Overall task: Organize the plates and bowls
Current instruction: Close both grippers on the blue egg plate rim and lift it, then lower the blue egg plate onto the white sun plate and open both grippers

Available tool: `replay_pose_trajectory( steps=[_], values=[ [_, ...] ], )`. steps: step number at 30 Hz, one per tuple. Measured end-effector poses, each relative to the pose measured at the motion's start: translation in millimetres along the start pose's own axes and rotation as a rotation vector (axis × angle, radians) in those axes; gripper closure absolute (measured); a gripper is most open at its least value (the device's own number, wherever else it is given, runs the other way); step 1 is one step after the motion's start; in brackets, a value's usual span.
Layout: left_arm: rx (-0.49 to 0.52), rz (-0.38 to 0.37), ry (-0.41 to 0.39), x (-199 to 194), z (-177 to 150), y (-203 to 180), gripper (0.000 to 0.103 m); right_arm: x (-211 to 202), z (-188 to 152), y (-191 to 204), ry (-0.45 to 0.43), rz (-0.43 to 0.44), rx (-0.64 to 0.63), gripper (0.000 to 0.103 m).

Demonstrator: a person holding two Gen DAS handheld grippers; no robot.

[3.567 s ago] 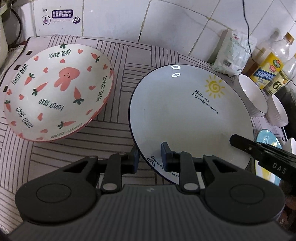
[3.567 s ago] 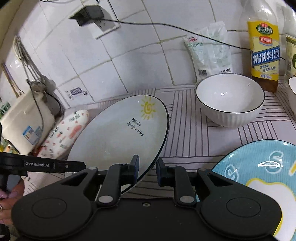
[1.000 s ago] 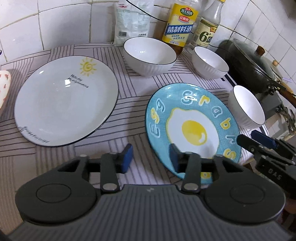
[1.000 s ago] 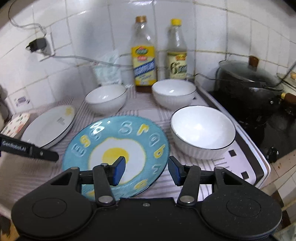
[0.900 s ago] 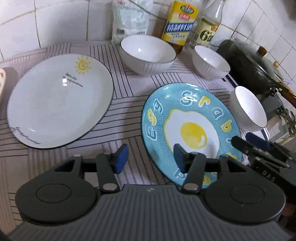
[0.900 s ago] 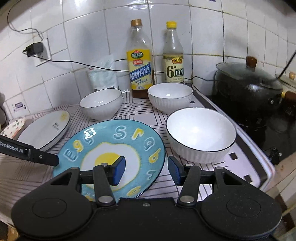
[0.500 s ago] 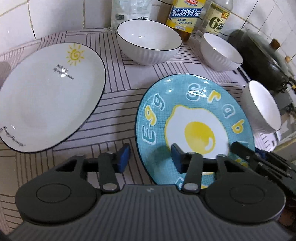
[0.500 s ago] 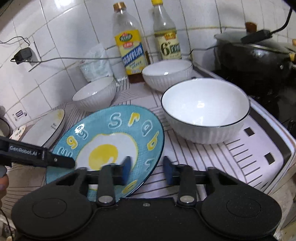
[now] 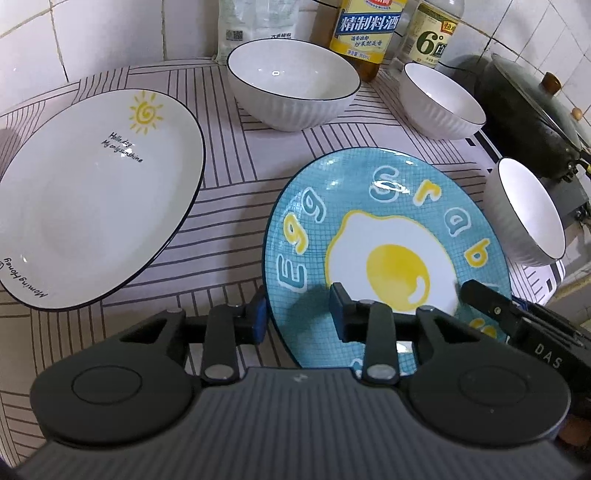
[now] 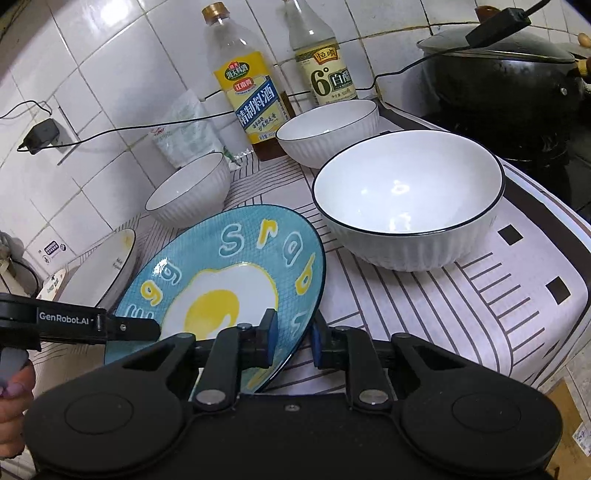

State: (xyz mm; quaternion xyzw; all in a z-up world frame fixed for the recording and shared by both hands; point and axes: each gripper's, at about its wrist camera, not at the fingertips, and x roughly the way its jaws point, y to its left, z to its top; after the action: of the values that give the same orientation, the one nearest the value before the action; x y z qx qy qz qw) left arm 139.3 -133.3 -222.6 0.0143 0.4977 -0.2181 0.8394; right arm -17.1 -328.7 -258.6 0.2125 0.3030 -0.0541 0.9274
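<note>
A blue plate with a fried-egg print (image 9: 388, 236) lies on the striped counter; it also shows in the right wrist view (image 10: 229, 273). My left gripper (image 9: 297, 317) straddles its near-left rim, one finger outside, one over the plate, jaws still apart. My right gripper (image 10: 293, 338) straddles the plate's near-right rim the same way. A white sun plate (image 9: 92, 199) lies to the left. Three white bowls stand behind and right: a big one (image 9: 291, 83), a small one (image 9: 439, 99), and one at the right (image 10: 406, 195).
Two bottles (image 10: 251, 85) and a plastic bag (image 9: 255, 26) stand against the tiled wall. A black wok with lid (image 10: 506, 70) sits on the stove at right. The counter's edge drops off at right (image 10: 561, 332). A cable runs along the wall.
Both grippers have moved in from the white sun plate to the blue egg plate and lowered over its near rim. Their jaws have narrowed around the rim.
</note>
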Motion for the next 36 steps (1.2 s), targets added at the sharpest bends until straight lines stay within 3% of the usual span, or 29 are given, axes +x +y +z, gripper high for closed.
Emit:
replay_pose_trajectory(
  steps=[14,21,29,36],
  values=[
    [0.091,0.008,0.013,-12.5,7.1,-1.9,0.071,-1.6,9.6,4.6,0.033,0.036,-0.082,0.080],
    [0.044,0.016,-0.018,-52.9,6.9,13.2,0.071,-17.3,19.3,27.1,0.034,0.064,-0.087,0.080],
    [-0.038,0.056,-0.084,-112.5,5.0,49.8,0.071,-38.0,40.2,72.0,0.020,0.171,-0.132,0.080],
    [-0.137,0.120,-0.123,-139.9,-6.0,92.6,0.071,-23.6,53.1,118.3,0.040,0.280,-0.197,0.080]
  ],
)
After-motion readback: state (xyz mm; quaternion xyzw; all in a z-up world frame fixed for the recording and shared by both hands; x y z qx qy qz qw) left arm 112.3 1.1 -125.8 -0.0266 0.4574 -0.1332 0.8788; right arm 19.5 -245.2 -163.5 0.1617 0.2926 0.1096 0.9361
